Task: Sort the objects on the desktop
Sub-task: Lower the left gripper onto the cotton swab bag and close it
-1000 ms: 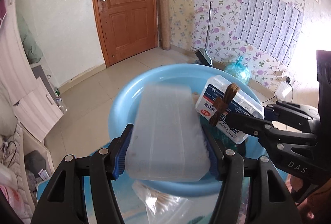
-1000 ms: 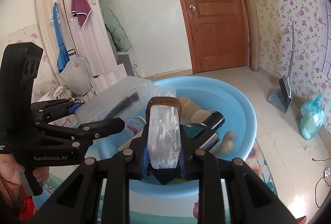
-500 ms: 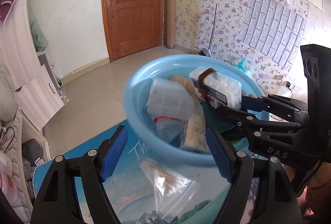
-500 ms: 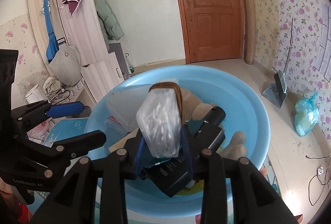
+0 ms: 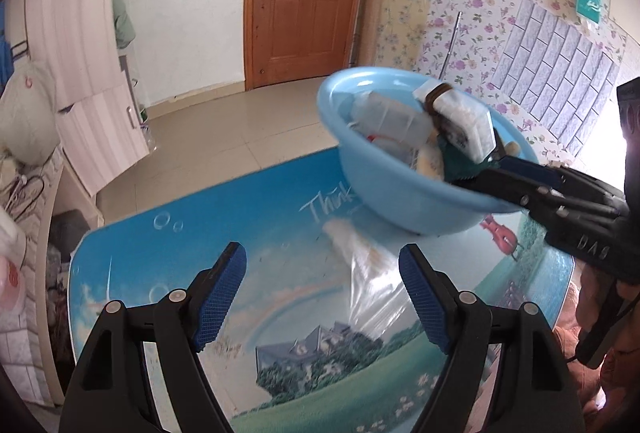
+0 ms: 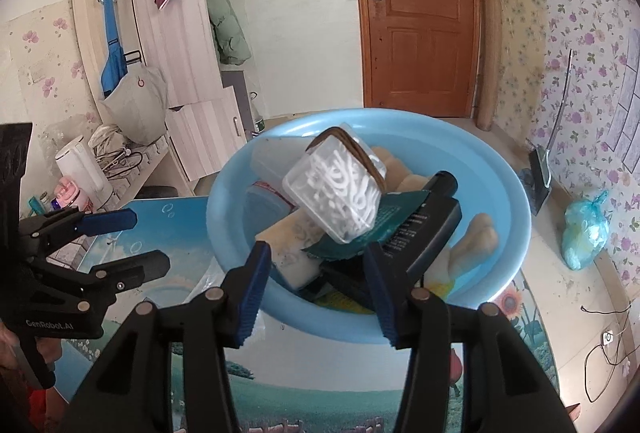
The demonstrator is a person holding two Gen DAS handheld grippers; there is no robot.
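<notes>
Basin crowded at the table's far edge, both tools empty

The blue basin (image 6: 508, 209) fills frame centre; the clear box (image 6: 340, 193) is seen tilted atop its contents, beyond the right tool (image 6: 318, 289), whose jaws are opening. The left tool (image 5: 322, 297) is held wide over bare table (image 5: 160, 257), lower left.

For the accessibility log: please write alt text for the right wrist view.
The right hand-held gripper, jaws opening, has nothing between its pads; just beyond it a clear box of white picks tilts on the clutter in a blue basin. The left hand-held gripper hovers open at the left, over the picture-printed table.
</notes>
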